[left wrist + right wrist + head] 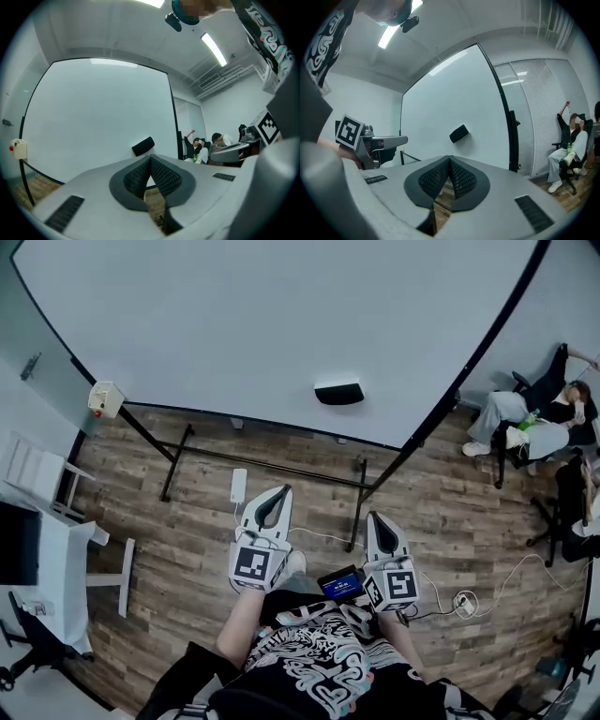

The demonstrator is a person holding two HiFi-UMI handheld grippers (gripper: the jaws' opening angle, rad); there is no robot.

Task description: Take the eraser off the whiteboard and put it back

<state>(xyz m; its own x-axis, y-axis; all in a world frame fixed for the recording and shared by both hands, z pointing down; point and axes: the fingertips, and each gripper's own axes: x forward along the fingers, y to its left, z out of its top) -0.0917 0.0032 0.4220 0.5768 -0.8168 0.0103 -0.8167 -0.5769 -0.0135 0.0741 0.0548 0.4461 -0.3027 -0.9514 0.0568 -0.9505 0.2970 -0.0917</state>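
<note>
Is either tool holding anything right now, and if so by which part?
Nothing is held. The left tool and right tool are both shut and empty; the eraser sits on the whiteboard.

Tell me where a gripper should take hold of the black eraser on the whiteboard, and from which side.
Probably grip the eraser across its two long edges, mid-length, coming straight at the whiteboard: it is an oblong block standing proud of the flat board.

The head view looks steeply down from over the person onto the left gripper [283, 491], the right gripper [373, 517] and the floor [187, 521]. Each gripper view faces level along its jaws toward the whiteboard [93, 117], well apart from it. All three views share the eraser [338, 393].
</note>
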